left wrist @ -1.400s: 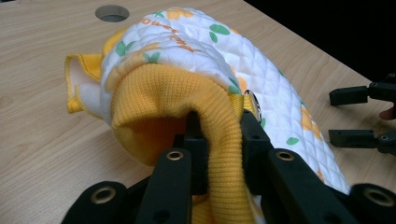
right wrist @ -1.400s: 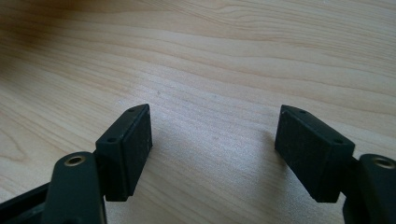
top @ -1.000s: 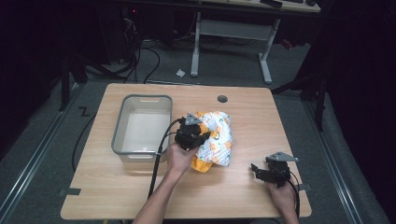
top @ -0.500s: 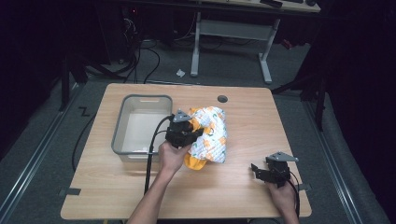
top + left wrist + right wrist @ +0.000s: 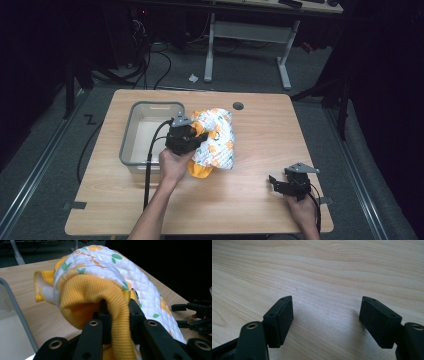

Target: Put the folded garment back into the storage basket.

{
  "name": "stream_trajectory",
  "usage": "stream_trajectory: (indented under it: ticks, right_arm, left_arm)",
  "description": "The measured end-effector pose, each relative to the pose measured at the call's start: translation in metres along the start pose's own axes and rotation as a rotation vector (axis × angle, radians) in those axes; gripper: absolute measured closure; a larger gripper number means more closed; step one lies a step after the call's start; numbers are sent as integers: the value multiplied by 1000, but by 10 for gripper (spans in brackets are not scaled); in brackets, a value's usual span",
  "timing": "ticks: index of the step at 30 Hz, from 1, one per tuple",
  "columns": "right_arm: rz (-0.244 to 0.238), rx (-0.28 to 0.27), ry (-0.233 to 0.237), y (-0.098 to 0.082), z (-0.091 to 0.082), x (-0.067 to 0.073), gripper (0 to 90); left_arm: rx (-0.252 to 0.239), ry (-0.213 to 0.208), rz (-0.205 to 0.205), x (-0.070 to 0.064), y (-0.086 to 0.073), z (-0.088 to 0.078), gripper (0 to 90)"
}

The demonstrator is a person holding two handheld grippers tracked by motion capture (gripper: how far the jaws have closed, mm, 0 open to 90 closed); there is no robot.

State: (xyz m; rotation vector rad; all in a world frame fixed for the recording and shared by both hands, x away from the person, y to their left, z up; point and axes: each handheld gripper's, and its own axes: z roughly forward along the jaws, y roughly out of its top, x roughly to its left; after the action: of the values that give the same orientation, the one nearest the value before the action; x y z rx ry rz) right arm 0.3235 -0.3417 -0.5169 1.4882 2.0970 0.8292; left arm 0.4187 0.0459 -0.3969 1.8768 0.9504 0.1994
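You're at a light wood table (image 5: 260,210) w/ rounded corners and a round grommet hole (image 5: 238,106) near its far edge. Floor (image 5: 45,165) is grey carpet, w/ a metal rail (image 5: 30,167) running along your left and another on the right. Behind the table, a white-legged desk frame (image 5: 247,37), black cables (image 5: 150,60) trailing on the floor and a scrap of white paper (image 5: 193,78). Room's dark at the edges; light falls mostly on the tabletop.
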Motion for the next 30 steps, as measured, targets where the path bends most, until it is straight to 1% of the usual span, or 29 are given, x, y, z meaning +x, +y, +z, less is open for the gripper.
stream_trajectory:
  ticks: [3, 5, 8, 12, 15, 18, 24, 26, 28, 30]
  right_arm:
    - [-2, -1, 0, 0, 0, 0, 277]
    - [-1, -1, 0, 0, 0, 0, 277]
    - [-1, -1, 0, 0, 0, 0, 277]
    - [-1, 0, 0, 0, 0, 0, 277]
    - [-2, -1, 0, 0, 0, 0, 277]
    - [-1, -1, 0, 0, 0, 0, 277]
    - [-1, 0, 0, 0, 0, 0, 277]
    - [-1, 0, 0, 0, 0, 0, 277]
    - [-2, -1, 0, 0, 0, 0, 277]
    - [-1, -1, 0, 0, 0, 0, 277]
  left_arm:
    - [1, 3, -2, 3, 1, -5, 775]
    - [-8, 12, 0, 6, 2, -10, 775]
    - [-14, 12, -3, 8, 3, -14, 774]
    - [-23, 32, -7, 14, 5, -24, 774]
    - [-27, 40, -6, 16, 5, -28, 774]
    - [-27, 55, -8, 22, 6, -33, 774]
    - [-37, 66, -21, 29, 6, -41, 774]
    - [-43, 80, -26, 34, 5, -48, 774]
    - [-44, 83, -29, 36, 4, -49, 774]
    - [-48, 91, -36, 42, 3, -55, 774]
